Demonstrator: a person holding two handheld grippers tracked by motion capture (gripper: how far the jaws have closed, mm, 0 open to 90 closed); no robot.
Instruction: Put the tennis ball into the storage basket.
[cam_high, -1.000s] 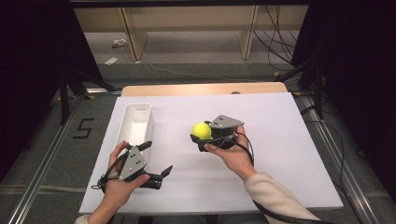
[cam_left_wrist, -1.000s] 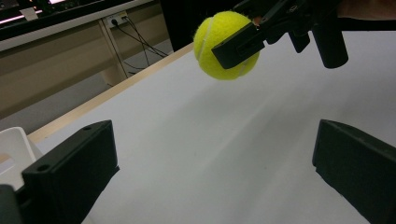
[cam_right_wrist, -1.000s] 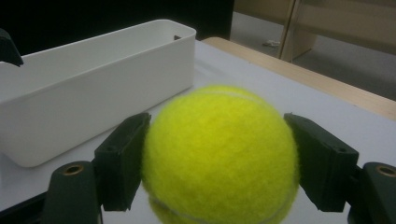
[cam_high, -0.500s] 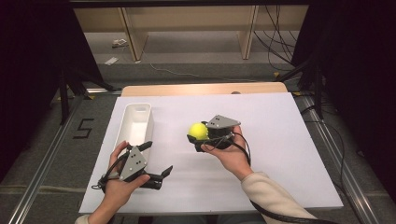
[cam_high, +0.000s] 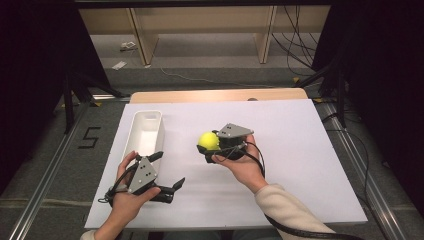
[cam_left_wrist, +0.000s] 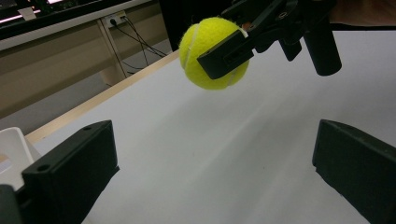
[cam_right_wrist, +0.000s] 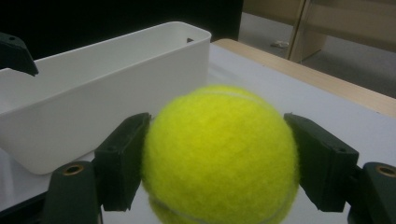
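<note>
Right gripper with tennis ball shifted slightly left toward white bin, ball clamped between its jaws above white table at frame centre, left gripper lower left, jaws apart, holding nothing

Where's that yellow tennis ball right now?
The tennis ball is clamped in the jaws of the right gripper, held above the white table near its middle in the high view, just right of the white bin.
</note>
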